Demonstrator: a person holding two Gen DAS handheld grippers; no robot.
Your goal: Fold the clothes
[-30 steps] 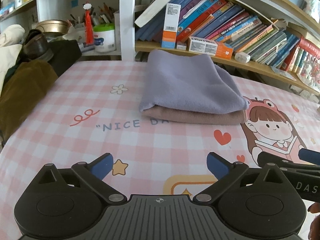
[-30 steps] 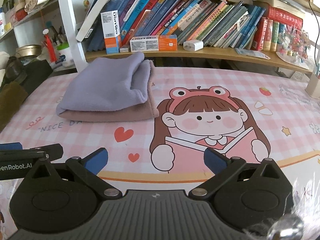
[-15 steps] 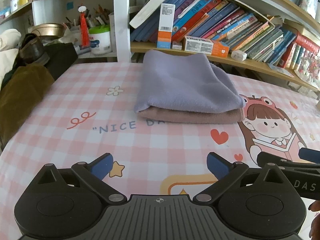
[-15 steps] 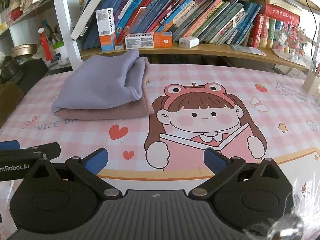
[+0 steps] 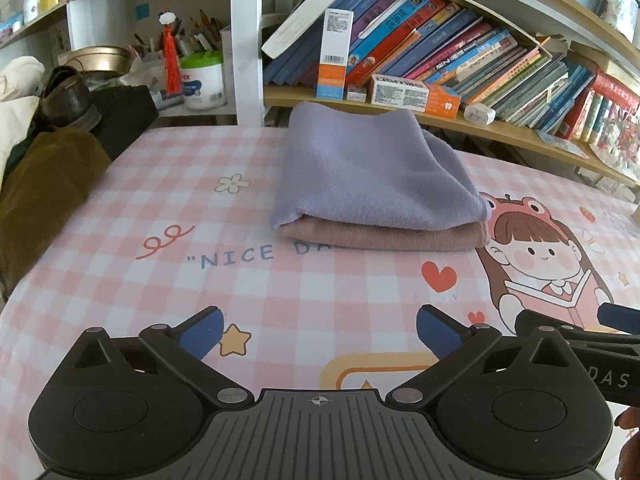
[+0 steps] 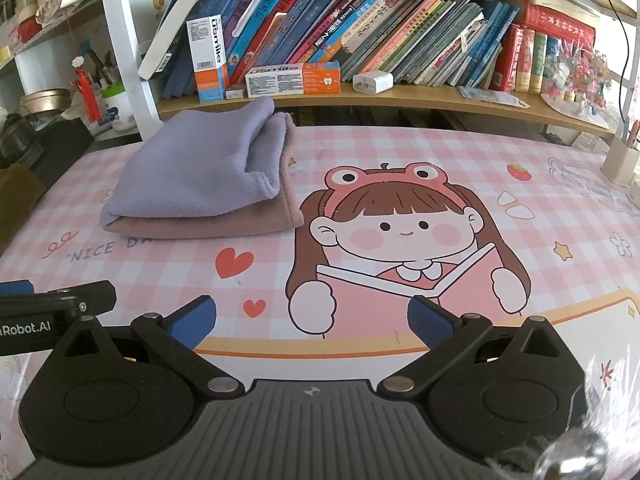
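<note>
The left gripper [image 5: 318,330] hovers low over the pink checked tablecloth [image 5: 160,280], jaws spread wide and holding nothing. The right gripper [image 6: 312,320] sits beside it in the same condition: jaws wide apart, empty. The folded purple cloth [image 5: 372,172] lies stacked on the folded pink cloth [image 5: 384,236] at the far side of the tablecloth, just in front of the bookshelf [image 6: 360,96], well apart from both grippers.
</note>
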